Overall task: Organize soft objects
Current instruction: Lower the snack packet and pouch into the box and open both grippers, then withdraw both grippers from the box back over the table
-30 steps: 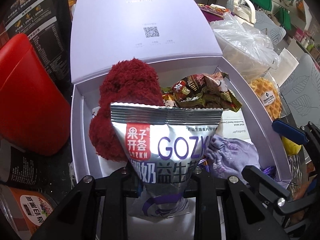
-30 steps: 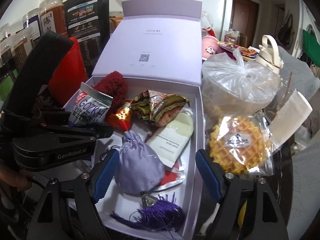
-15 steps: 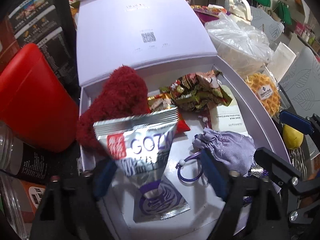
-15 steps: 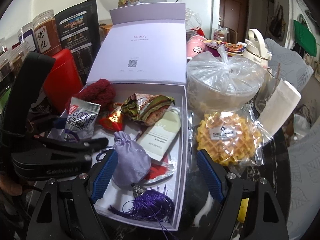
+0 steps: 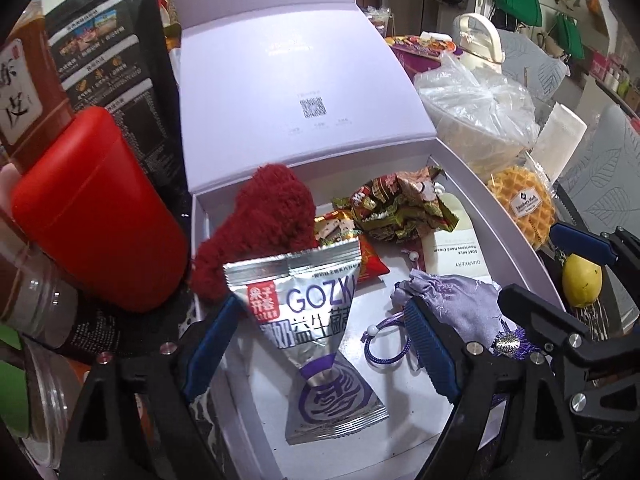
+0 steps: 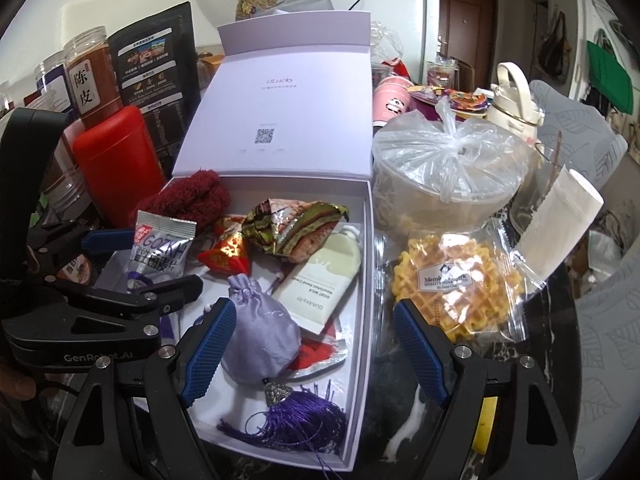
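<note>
Your left gripper (image 5: 320,340) stood spread wide over the near left part of the lilac box (image 5: 504,232), its jaws having just opened; the silver snack packet (image 5: 312,320) lay between the blue pads, but neither pad pressed on it, so it rested free on the box floor, its top edge leaning against the red fuzzy bundle (image 5: 260,232). Your right gripper (image 6: 308,348) was spread as well, holding nothing — the lilac pouch (image 6: 260,336) lay just inside its left pad.

The packet looked light, crinkly and slick; a pinch across its narrow twisted waist or a sealed end would have held better than the puffed middle, which could slip or burst. The pouch looked soft and limp, and you would have done best to take it at the gathered neck, well clear of the purple tassel (image 6: 296,420) at the box's near edge, which would trail and snag. The waffle in clear wrap (image 6: 456,288), just right of the box, looked brittle; its slack wrapper edge was the safer hold.

Counted inside the box: 1 silver packet, 1 red fuzzy bundle, 1 lilac pouch with 1 tassel, 1 cream tube (image 6: 320,280), 1 small red packet (image 6: 228,254), and a heap of green-and-gold wrappers (image 6: 296,228) — possibly several, too crumpled to count. Outside it: 1 waffle.
</note>
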`<state>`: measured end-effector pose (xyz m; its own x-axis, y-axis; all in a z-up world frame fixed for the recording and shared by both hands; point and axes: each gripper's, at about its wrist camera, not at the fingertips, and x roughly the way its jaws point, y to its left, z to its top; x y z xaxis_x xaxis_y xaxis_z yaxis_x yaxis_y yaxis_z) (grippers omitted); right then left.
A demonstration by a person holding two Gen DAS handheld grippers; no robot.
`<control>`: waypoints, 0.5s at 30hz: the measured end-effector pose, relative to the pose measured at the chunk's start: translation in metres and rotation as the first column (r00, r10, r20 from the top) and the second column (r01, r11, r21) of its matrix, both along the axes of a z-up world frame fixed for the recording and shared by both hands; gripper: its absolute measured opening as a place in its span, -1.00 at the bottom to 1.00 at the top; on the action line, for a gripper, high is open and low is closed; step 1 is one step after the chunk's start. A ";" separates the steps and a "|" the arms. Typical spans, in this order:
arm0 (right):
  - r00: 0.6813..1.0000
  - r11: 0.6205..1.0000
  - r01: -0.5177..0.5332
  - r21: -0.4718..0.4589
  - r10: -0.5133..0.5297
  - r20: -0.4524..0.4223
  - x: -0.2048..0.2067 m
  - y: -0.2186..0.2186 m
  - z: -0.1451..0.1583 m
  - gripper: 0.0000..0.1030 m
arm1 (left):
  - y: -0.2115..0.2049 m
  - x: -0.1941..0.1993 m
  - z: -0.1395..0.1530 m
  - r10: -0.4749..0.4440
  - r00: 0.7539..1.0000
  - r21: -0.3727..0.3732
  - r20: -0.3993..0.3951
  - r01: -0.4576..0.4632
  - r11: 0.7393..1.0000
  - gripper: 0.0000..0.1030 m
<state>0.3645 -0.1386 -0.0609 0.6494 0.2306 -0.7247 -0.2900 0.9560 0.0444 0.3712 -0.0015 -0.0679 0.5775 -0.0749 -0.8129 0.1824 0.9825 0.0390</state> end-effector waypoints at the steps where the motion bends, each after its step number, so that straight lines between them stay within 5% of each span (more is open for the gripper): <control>1: 1.000 1.000 -0.001 0.000 0.001 0.005 -0.001 0.000 0.002 0.59 | 0.002 -0.001 0.003 0.004 1.000 0.000 0.006 -0.004 1.000 0.66; 15: 0.992 1.000 -0.011 0.004 0.010 0.127 -0.029 0.008 0.053 0.59 | 0.022 -0.036 0.069 0.060 0.989 -0.031 0.133 -0.057 0.998 0.66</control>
